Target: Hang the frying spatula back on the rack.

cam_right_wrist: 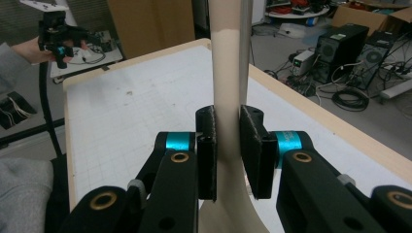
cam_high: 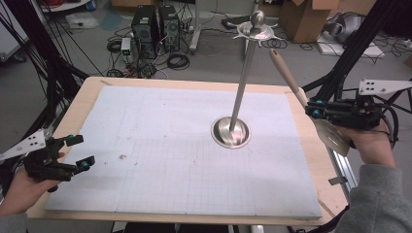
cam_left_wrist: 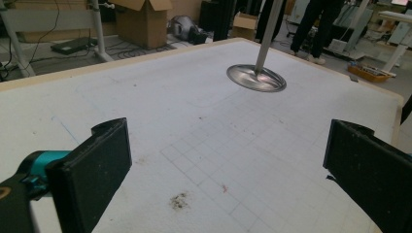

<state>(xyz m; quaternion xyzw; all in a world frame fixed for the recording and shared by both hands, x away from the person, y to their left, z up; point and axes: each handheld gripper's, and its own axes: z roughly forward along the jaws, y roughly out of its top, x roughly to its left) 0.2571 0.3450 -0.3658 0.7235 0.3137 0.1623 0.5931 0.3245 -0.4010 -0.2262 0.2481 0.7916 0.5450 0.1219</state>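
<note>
My left tool [cam_high: 77, 151] hovers over the tabletop's [cam_high: 145, 145] near left corner, jaws spread wide and holding nothing. The steel stand [cam_high: 243, 82] rises mid-board. At the right edge, my right tool [cam_high: 313, 109] pinches a pale spatula [cam_high: 286, 73], probably wooden, by its handle, tilted.

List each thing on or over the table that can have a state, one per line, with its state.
Left hand-held gripper: open, holds nothing, hovers at the table's near left corner.
Right hand-held gripper: shut on the spatula handle.
Spatula: lifted off the table, tilted, handle end up, blade down by the hand.
Metal stand: upright on its round base, hooks at the top bare.
Table: white gridded sheet, a few small stains.
</note>
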